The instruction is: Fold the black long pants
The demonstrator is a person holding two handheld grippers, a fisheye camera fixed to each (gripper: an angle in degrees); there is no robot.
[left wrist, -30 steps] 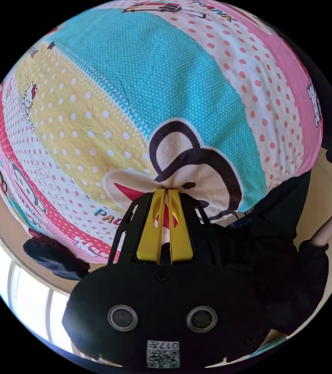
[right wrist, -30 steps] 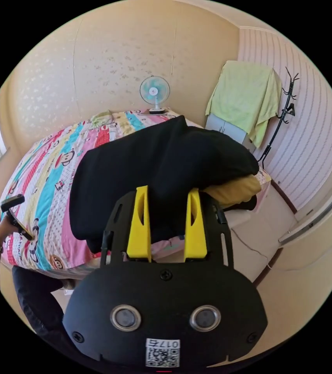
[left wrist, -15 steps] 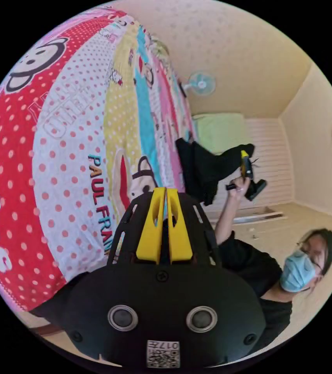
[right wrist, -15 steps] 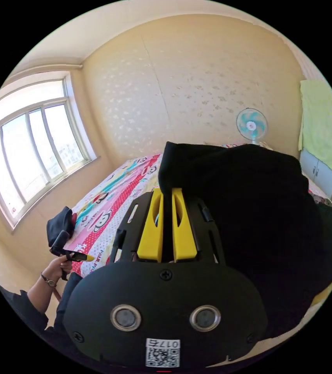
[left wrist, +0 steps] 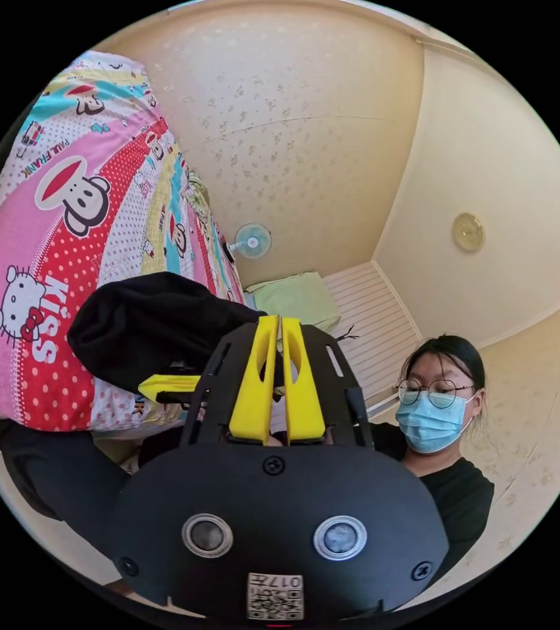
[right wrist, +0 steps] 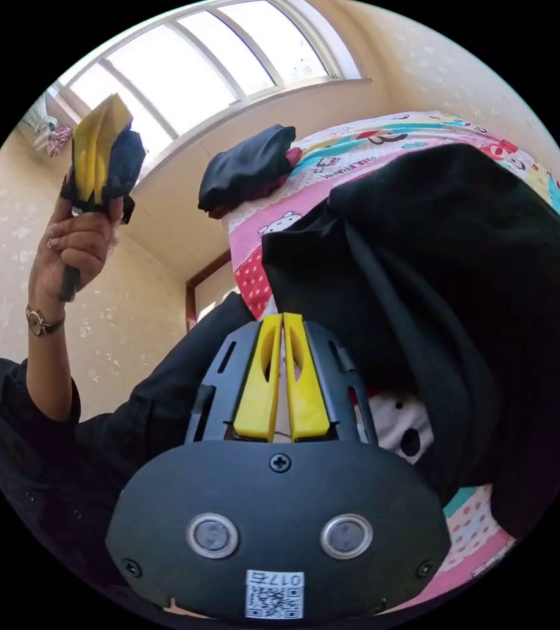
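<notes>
Black long pants (right wrist: 463, 275) are seen bunched on the bed (right wrist: 371, 141) at two o'clock of the right gripper (right wrist: 283, 321), both jaws pairs closed on nothing, so spreading is judged next.

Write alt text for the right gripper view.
The right gripper, its yellow jaws closed together, points at black pants heaped on a cartoon-print bedspread. At upper left a raised hand holds the left gripper before a bright window.
</notes>
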